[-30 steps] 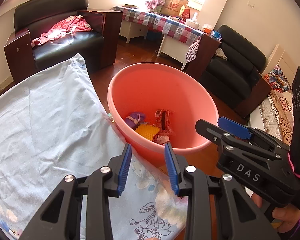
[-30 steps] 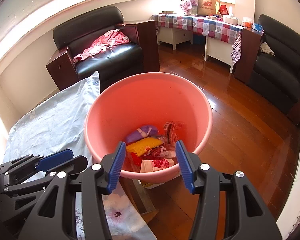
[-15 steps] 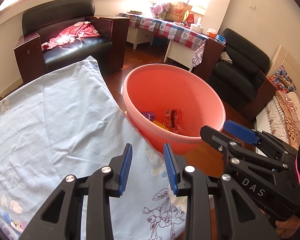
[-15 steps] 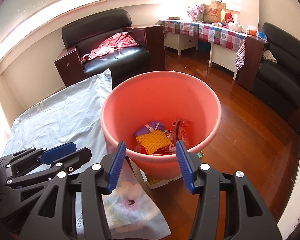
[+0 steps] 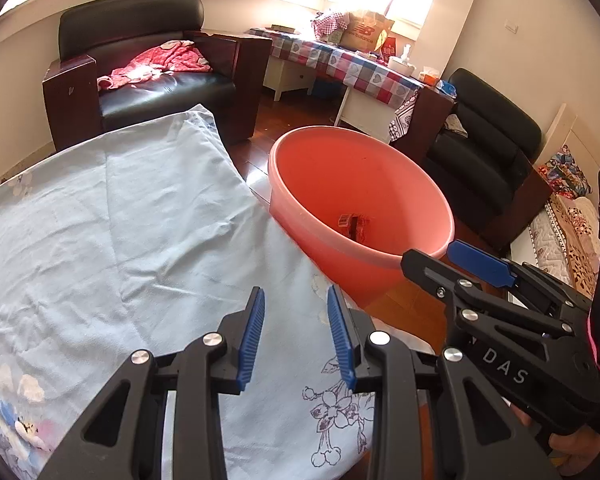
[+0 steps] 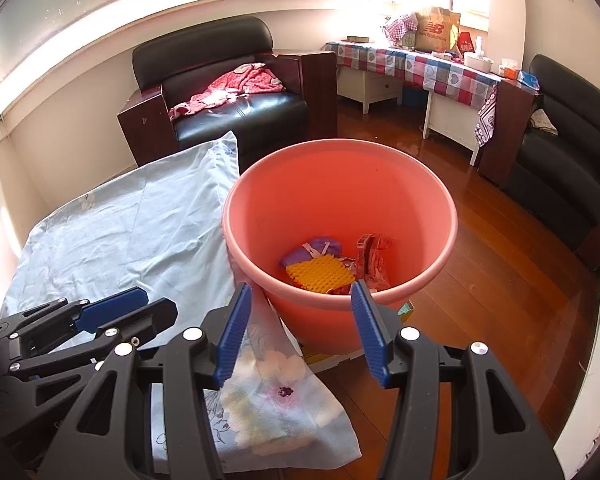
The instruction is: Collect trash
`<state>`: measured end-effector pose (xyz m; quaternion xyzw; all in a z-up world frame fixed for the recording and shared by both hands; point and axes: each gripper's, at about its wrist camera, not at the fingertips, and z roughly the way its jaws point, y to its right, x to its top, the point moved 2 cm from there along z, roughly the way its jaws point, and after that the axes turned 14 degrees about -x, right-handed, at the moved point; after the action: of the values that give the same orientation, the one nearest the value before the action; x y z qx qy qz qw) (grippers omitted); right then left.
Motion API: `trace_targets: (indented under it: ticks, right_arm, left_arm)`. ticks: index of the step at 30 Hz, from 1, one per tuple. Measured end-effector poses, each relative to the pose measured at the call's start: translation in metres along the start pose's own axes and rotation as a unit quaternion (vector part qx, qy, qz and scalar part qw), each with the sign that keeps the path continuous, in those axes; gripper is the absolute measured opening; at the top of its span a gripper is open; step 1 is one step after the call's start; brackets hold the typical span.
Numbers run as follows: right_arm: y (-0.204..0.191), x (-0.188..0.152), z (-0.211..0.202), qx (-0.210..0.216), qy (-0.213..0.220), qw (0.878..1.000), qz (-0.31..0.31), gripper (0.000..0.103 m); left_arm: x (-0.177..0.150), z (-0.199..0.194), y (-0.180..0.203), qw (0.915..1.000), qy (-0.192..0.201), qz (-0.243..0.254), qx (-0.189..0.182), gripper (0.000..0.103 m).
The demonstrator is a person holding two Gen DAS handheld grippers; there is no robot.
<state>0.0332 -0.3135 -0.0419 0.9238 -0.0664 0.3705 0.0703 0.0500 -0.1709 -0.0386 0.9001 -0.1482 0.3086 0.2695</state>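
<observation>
The left claw [image 5: 296, 334] hangs over a pale blue floral cloth [image 5: 112, 232] with its jaws parted and nothing between them; the right claw [image 6: 302, 330] has its jaws set wide and also empty, pointing down at the near rim of a pink tub [image 6: 340, 204]. The tub stands on the wooden floor [image 6: 500, 280] with its side touching the edge of the cloth. At its bottom lies the trash: a yellow foam net [image 6: 320, 276], a purple wrapper [image 6: 312, 250] just behind it, and a red wrapper [image 6: 374, 258] at the net's right. In the left view only the red wrapper [image 5: 354, 226] shows over the tub's [image 5: 360, 184] rim, and the right claw [image 5: 460, 264] sits beside the tub with a hand partly visible at the lower right edge. A black armchair [image 6: 228, 92] with a red garment [image 6: 232, 86] on its seat stands beyond the cloth, and a checked tabletop [image 6: 416, 66] bearing a paper bag [image 6: 436, 30] stands under the window
</observation>
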Motion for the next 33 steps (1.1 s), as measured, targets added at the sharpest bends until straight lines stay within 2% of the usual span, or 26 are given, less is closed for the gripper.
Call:
trace_targets:
  ticks: [33]
  right_arm:
    - [-0.0107,-0.0029,-0.0074,0.001,0.006,1.000,-0.007,0.052]
  left_arm:
    - [-0.0027,-0.0082,-0.0032,1.0000,0.007,-0.005,-0.004,0.031]
